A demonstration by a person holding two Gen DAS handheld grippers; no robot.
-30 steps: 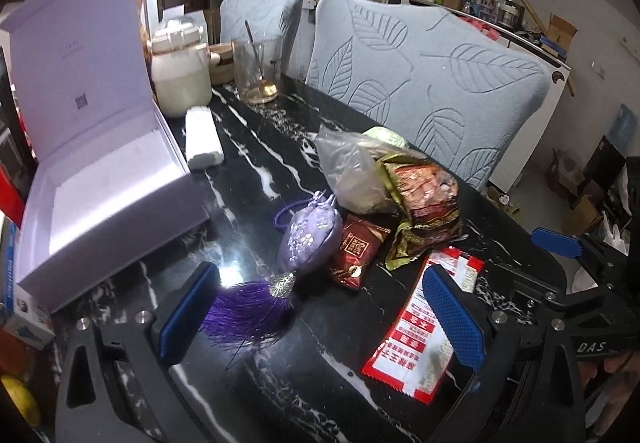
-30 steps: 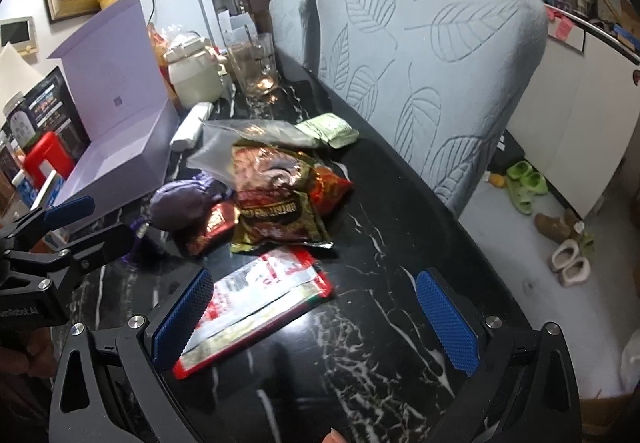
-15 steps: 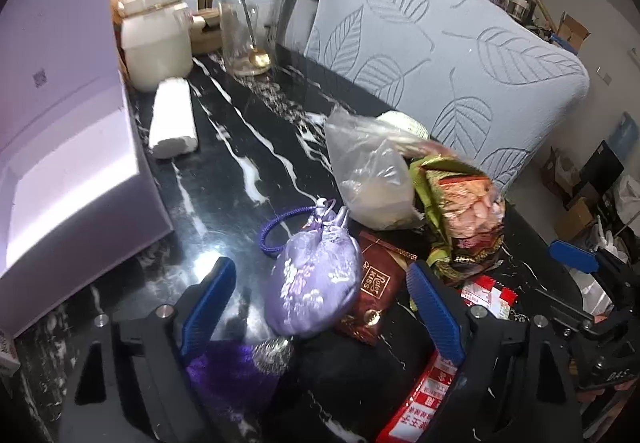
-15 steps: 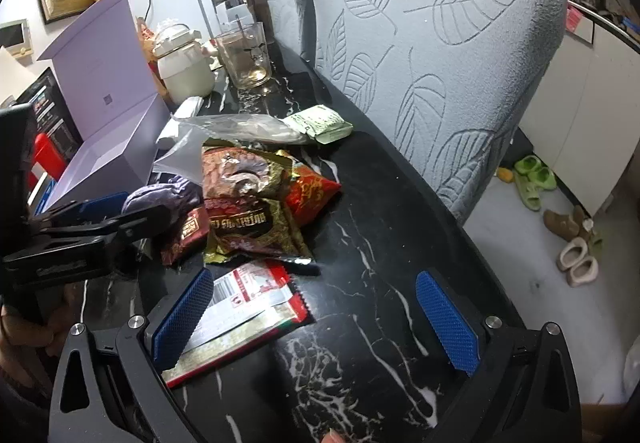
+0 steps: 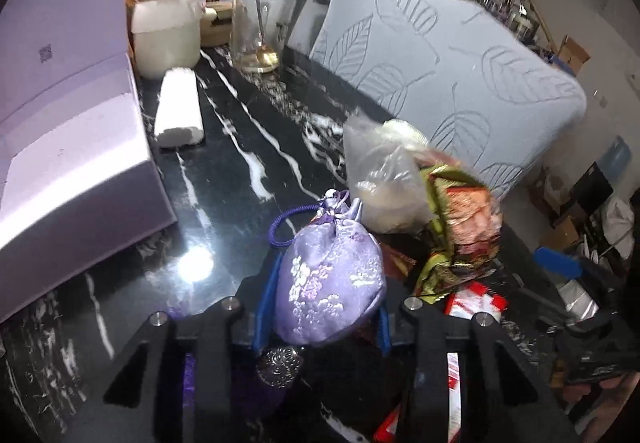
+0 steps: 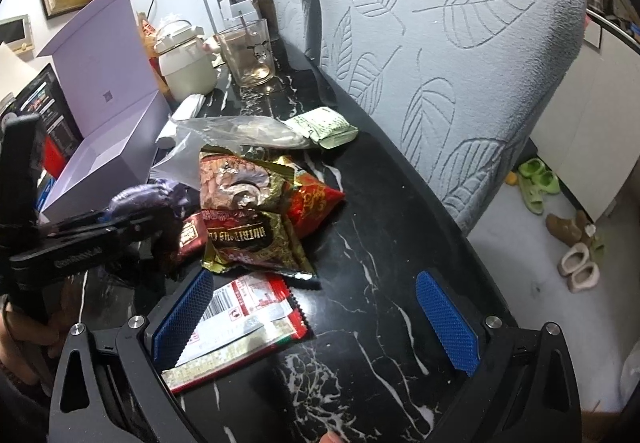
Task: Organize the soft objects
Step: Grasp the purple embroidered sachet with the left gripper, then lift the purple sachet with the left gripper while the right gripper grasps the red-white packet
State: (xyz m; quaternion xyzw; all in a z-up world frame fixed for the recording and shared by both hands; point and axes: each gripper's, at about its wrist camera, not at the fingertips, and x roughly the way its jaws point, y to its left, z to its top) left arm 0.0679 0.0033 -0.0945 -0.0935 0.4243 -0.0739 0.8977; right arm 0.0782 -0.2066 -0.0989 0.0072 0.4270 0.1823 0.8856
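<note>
While the left gripper [image 5: 322, 317] pinches the lilac embroidered pouch [image 5: 330, 285] between its blue pads, the pouch's drawstring end points away from the camera and its metal cap [image 5: 280, 365] and purple tassel sit back between the arms. It lies on the black marble table [image 5: 240, 147], amid the snack heap near the table's chair-side edge, just beside a clear plastic bag [image 5: 384, 179] and foil snack packets [image 6: 248, 219]. An open lilac box [image 5: 68, 147] stands along the opposite edge. Jaws spread wide and empty, the right gripper [image 6: 316, 327] hovers above a red-and-white sachet [image 6: 240, 327].
</note>
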